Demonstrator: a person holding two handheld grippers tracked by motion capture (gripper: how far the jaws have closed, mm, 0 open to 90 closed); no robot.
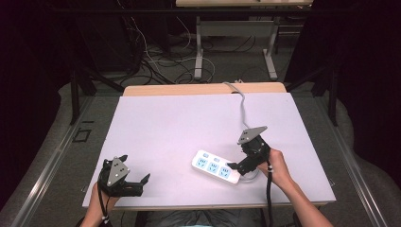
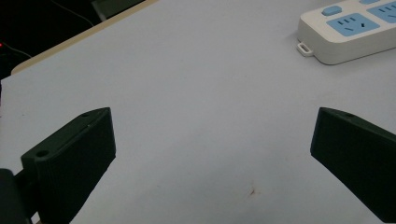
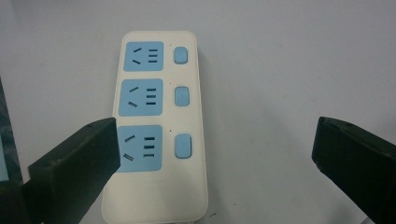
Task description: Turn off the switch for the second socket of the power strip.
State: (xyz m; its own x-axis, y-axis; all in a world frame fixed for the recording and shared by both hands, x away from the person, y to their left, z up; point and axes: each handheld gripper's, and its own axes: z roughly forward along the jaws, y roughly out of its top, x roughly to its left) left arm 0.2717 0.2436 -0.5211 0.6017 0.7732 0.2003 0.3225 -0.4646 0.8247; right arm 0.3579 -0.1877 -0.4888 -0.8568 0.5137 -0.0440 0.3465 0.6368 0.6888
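Right claw [image 3: 215,154] gapes wide over the power strip [image 3: 156,126], poised to grasp it; left claw [image 2: 212,163], also open, idles at seven o'clock.

We hold the left gripper [image 1: 137,182] low at the near left, our left hand [image 1: 101,196] wrapped around its body and the jaws spread wide, pointing to the right. Our right forearm [image 1: 302,203] comes in from the bottom right, and the right hand [image 1: 276,165] grips the right gripper [image 1: 234,165] tilted down and to the left. In the right gripper view its two black jaws stand wide apart with nothing between them.
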